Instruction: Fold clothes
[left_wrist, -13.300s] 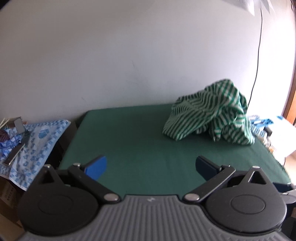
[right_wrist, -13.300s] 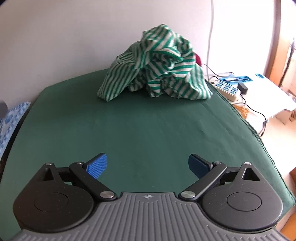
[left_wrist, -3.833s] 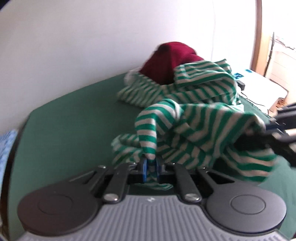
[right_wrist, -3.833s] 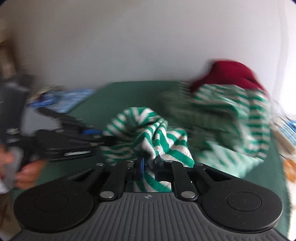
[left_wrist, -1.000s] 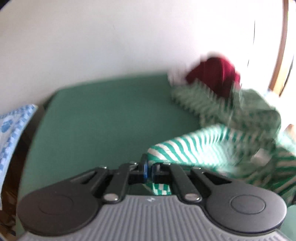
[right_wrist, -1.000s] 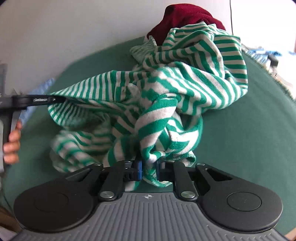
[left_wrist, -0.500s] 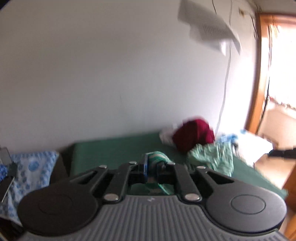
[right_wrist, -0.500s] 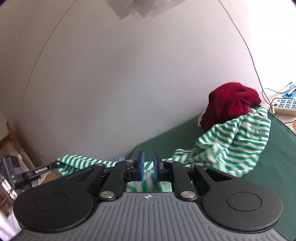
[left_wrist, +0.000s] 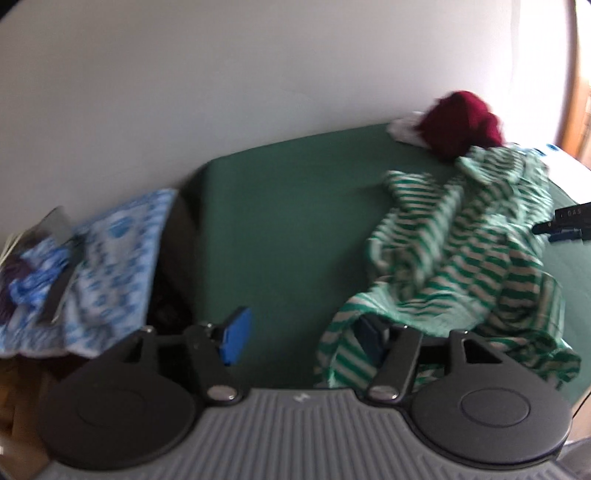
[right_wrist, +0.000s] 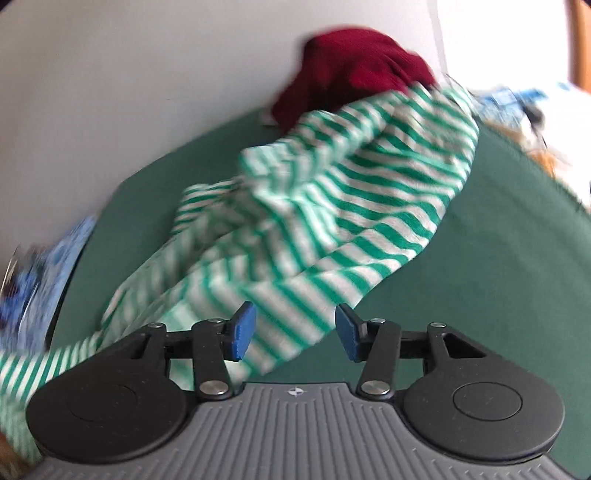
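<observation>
Across the green table (left_wrist: 280, 229) a green-and-white striped garment (left_wrist: 458, 258) lies rumpled and loosely spread, its stripes running in several directions over creased, bunched folds; motion blur softens its edges in both views. It sits toward the table's right side as the left wrist camera sees it, and one fold drapes over the right finger of the left gripper (left_wrist: 303, 334). That gripper's jaws stand wide apart, gripping nothing. Seen from the right wrist, the striped garment (right_wrist: 332, 206) stretches from the far corner down to the right gripper (right_wrist: 293, 328), whose jaws are also spread, with cloth lying between and beneath the blue pads but not pinched. Behind the garment, against the white wall, a dark red garment (right_wrist: 354, 62) sits heaped, touching the striped cloth's far edge. Left of the table, a blue-and-white patterned cloth (left_wrist: 110, 266) covers a lower surface with blurred clutter on it.
</observation>
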